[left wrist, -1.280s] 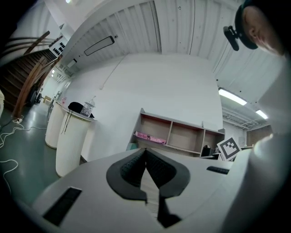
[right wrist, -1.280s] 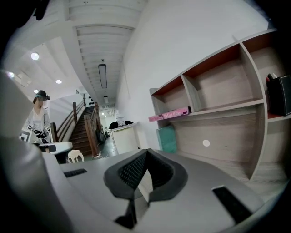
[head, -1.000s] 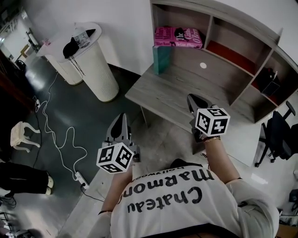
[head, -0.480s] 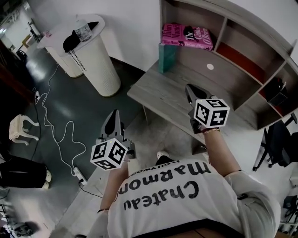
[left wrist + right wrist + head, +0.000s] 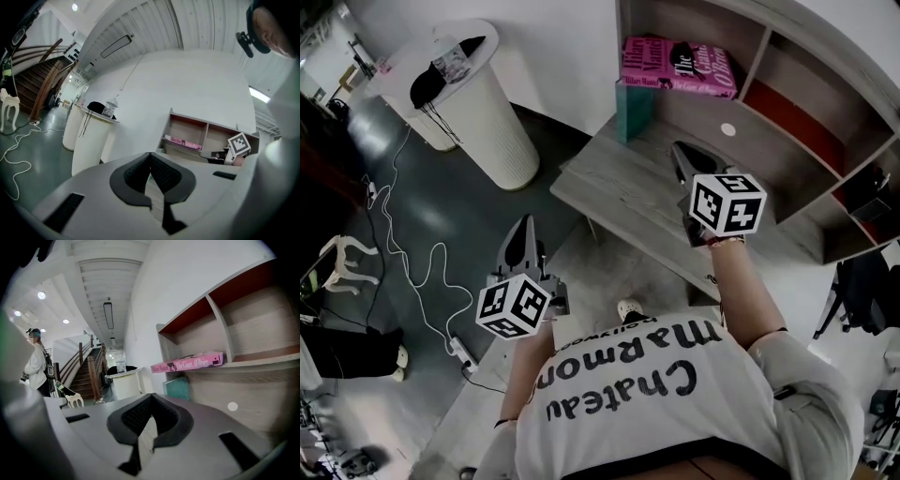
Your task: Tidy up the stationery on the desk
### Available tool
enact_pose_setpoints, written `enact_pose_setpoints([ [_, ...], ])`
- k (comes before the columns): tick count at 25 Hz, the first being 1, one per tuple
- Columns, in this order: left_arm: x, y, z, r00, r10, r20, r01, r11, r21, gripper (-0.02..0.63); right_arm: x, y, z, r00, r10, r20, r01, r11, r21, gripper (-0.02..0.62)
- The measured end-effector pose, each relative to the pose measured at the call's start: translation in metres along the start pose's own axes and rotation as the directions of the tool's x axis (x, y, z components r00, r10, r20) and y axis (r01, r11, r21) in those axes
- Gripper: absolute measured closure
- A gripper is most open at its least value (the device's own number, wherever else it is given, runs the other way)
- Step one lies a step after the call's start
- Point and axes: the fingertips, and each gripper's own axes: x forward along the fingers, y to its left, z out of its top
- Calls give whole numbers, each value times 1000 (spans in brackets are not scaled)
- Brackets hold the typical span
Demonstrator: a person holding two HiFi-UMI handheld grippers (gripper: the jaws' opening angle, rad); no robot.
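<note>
The left tongs (image 5: 150,157) are closed tip to tip with nothing between them. They hang over the floor off the near left corner of the desk (image 5: 628,192) and point toward the far wall. The right tongs (image 5: 151,397) are pressed together and empty as well. They sit above the desk and point at the shelf unit (image 5: 787,70) on its far side.

A pink book (image 5: 678,66) lies flat on the shelf of the left compartment. Its long axis runs left to right and its printed spine faces the near side. Below it, at the desk's far left corner, a teal box (image 5: 633,111) stands upright. A small white disc (image 5: 728,129) lies on the desk, to the right of the box. Well off to the left stands a white round stand (image 5: 487,122), with a white cable (image 5: 412,272) trailing over the floor.
</note>
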Motion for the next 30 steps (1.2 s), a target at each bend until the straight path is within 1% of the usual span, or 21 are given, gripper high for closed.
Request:
enact_pose_setpoints([
  [6, 8, 5, -4, 1000, -2, -14, 2, 1000, -2, 591, 11, -8, 21, 999, -6, 32, 6, 1000, -24, 583],
  [12, 19, 11, -9, 1000, -8, -27, 8, 1000, -12, 591, 18, -5, 53, 996, -3, 84, 12, 995, -101, 583],
  [15, 31, 8, -8, 999, -26, -32, 26, 1000, -2, 591, 20, -4, 70, 995, -8, 104, 27, 983, -181, 583],
  [17, 38, 5, -4, 999, -39, -27, 39, 999, 8, 591, 23, -6, 78, 994, -29, 103, 55, 963, -264, 583],
  [19, 44, 5, -3, 999, -45, -26, 45, 999, 13, 591, 29, -10, 81, 995, -49, 83, 74, 936, -343, 583],
  [23, 56, 6, -1, 998, -52, -23, 52, 999, -17, 591, 46, -23, 75, 996, -85, -7, 71, 875, -479, 583],
  [25, 61, 5, -1, 998, -60, -25, 59, 998, -28, 591, 53, -32, 71, 992, -116, -50, 71, 836, -545, 583],
  [26, 63, 5, -1, 998, -62, -24, 61, 998, -31, 591, 55, -34, 70, 988, -139, -63, 76, 806, -587, 583],
  [29, 63, 7, 1, 998, -58, -19, 57, 998, -26, 591, 58, -39, 74, 975, -214, -53, 112, 688, -717, 582],
  [30, 63, 9, 2, 998, -54, -20, 54, 998, -25, 591, 60, -39, 76, 973, -228, -47, 118, 660, -742, 583],
])
